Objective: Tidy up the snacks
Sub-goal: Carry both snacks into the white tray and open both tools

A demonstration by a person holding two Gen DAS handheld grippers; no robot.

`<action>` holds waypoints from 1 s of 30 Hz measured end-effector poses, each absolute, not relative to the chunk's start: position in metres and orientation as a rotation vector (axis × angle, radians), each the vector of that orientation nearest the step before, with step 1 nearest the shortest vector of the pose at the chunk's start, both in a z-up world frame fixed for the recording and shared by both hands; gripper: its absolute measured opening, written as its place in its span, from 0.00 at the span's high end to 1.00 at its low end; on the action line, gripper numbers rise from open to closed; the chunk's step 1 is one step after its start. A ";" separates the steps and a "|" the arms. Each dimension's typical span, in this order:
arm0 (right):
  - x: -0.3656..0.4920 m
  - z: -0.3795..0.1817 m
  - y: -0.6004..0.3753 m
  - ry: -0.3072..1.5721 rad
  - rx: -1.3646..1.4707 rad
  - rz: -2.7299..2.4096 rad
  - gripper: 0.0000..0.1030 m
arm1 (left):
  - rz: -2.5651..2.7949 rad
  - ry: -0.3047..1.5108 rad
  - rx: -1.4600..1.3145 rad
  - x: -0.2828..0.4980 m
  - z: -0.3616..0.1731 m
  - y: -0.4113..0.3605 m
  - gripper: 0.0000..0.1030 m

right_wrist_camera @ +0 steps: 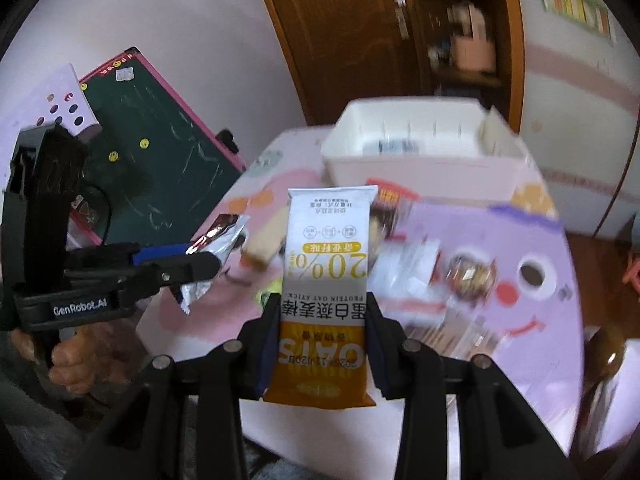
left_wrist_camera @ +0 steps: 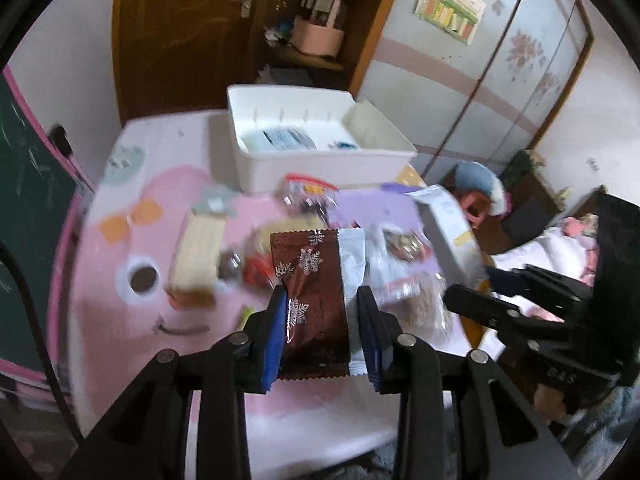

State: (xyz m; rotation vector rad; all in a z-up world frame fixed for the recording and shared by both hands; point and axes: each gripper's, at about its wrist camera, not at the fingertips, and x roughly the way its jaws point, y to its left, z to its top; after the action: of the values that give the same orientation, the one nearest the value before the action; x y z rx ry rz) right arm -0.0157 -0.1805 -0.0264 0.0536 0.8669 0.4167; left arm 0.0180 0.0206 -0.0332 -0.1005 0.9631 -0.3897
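Your left gripper (left_wrist_camera: 322, 330) was clamped on a brown snowflake-print snack packet (left_wrist_camera: 310, 300), with a thin silver-white packet (left_wrist_camera: 352, 264) pinched alongside it on the right; both stood up between the blue pads. Your right gripper (right_wrist_camera: 322, 342) gripped a white-and-yellow oat bar packet (right_wrist_camera: 326, 292), held upright off the table (right_wrist_camera: 520, 380). Ahead of both tools, at the far side of the table, sat the white bin (left_wrist_camera: 320, 160), with bluish packets lying inside. Loose snacks lay scattered between tools and bin, too blurred to name. Your right gripper also showed just right of the left.
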 end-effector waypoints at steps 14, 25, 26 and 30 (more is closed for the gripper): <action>0.082 0.078 -0.212 0.670 0.005 0.246 0.62 | -0.271 0.835 -0.032 0.127 0.057 -0.007 0.69; 0.184 0.112 -0.223 0.618 0.057 0.169 0.61 | -0.222 0.763 -0.004 0.220 0.073 -0.031 0.69; 0.194 0.111 -0.223 0.622 0.054 0.158 0.61 | -0.222 0.765 -0.008 0.232 0.072 -0.033 0.69; 0.228 0.099 -0.220 0.666 0.052 0.129 0.61 | -0.228 0.797 -0.034 0.271 0.059 -0.038 0.69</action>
State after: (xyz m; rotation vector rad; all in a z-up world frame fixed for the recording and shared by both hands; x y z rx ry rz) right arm 0.2282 -0.2195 0.0991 0.0517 0.6659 0.1292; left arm 0.2714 -0.0376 0.0588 -0.0344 0.7966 -0.2276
